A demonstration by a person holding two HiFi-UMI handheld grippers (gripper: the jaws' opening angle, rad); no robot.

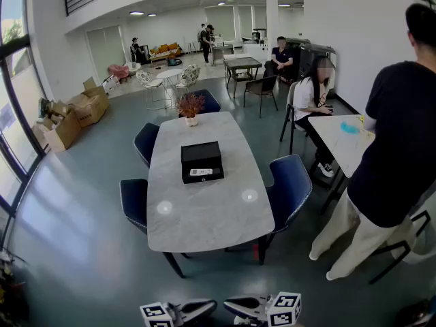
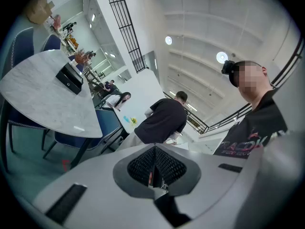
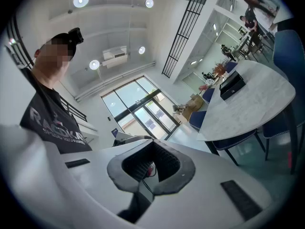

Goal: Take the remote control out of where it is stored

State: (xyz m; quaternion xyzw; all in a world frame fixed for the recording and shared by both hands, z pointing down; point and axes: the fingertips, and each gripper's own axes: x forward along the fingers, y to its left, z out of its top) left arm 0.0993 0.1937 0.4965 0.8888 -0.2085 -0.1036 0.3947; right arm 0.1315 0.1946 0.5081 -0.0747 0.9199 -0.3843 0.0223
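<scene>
Sitting near the middle of the pale tabletop in the head view, a black box carries the remote control, a small light bar on its near part; whether it lies in an open tray or on a lid cannot be told. Blue chairs stand around the tabletop, a potted plant is at its far end, and a person in a black shirt stands to the right. The left gripper and right gripper show at the bottom edge, well apart from the box, tips facing each other. In the left gripper view the left gripper's ribbed pads are pressed together on nothing, and the black box is far off on the tabletop. In the right gripper view the right gripper is likewise clenched and empty, with the black box distant on the tabletop.
</scene>
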